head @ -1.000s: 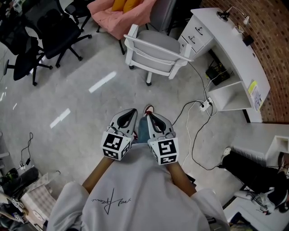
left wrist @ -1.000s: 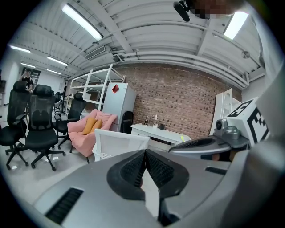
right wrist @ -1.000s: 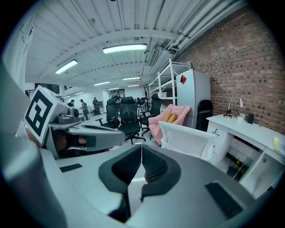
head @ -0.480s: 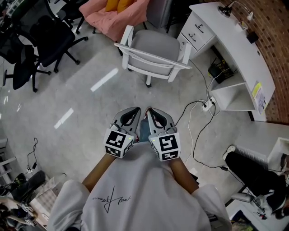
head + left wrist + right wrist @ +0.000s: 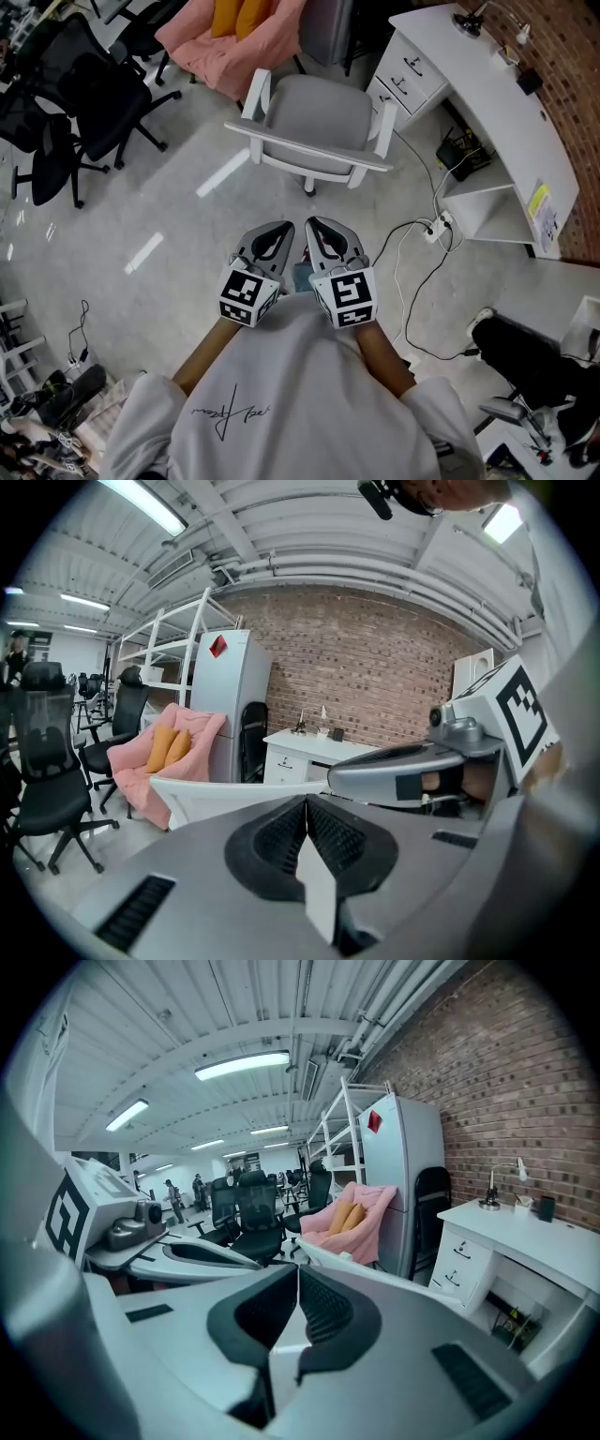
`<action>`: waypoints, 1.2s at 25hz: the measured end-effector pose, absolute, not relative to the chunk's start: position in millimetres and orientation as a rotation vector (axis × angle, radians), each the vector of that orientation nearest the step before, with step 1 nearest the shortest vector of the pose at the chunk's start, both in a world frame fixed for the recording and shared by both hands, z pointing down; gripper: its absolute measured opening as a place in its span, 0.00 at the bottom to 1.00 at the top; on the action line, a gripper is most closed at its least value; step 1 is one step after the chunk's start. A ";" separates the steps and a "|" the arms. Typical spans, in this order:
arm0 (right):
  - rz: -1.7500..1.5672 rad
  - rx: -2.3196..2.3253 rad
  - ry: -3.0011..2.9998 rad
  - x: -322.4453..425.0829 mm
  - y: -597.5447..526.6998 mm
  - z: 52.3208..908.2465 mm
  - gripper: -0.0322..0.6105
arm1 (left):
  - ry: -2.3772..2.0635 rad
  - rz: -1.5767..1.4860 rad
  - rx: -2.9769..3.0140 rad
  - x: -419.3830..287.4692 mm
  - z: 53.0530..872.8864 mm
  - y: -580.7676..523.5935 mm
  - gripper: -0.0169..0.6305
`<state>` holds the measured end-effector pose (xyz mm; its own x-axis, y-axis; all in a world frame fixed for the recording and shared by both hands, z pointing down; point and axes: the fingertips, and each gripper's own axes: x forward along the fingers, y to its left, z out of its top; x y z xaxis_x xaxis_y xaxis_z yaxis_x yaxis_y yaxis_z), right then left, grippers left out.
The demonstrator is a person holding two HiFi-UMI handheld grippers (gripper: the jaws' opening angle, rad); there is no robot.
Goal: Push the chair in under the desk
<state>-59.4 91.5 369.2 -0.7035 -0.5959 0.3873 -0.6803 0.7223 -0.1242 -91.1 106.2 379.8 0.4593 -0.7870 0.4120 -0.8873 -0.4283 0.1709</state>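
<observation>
A white-framed chair (image 5: 314,127) with a grey seat stands on the floor ahead of me, its backrest toward me, left of the white desk (image 5: 487,98). In the left gripper view the chair's white back (image 5: 234,794) shows just beyond the jaws. My left gripper (image 5: 274,228) and right gripper (image 5: 315,225) are side by side, short of the chair's back and apart from it. Both are shut with nothing between the jaws. The desk's drawers (image 5: 459,1265) appear at the right of the right gripper view.
A pink armchair (image 5: 230,42) with orange cushions stands behind the chair. Black office chairs (image 5: 84,89) are at the left. Cables and a power strip (image 5: 433,230) lie on the floor by the desk. A grey fridge (image 5: 225,700) stands against the brick wall.
Both grippers have come forward toward the chair's back, which now sits lower and closer in the head view. Both stay shut.
</observation>
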 end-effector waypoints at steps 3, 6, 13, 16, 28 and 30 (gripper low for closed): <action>0.358 0.984 -2.629 -55.5 66.2 364.4 0.09 | -1.426 0.394 2.356 -83.2 377.7 83.3 0.04; 0.358 0.969 -2.652 -50.7 46.9 362.8 0.09 | -1.439 0.404 2.378 -74.3 373.9 65.5 0.04; 0.405 0.945 -2.672 -53.7 31.9 361.1 0.09 | -1.458 0.388 2.348 -70.8 368.0 44.4 0.04; 0.408 0.939 -2.667 -62.1 23.2 364.8 0.09 | -1.458 0.449 2.382 -78.6 369.8 37.3 0.04; 0.348 0.951 -2.609 -73.6 -26.2 366.6 0.09 | -1.461 0.635 2.475 -137.5 372.9 -25.4 0.04; 0.347 0.929 -2.600 -80.8 -31.8 369.2 0.09 | -1.433 0.682 2.493 -144.4 376.6 -35.6 0.04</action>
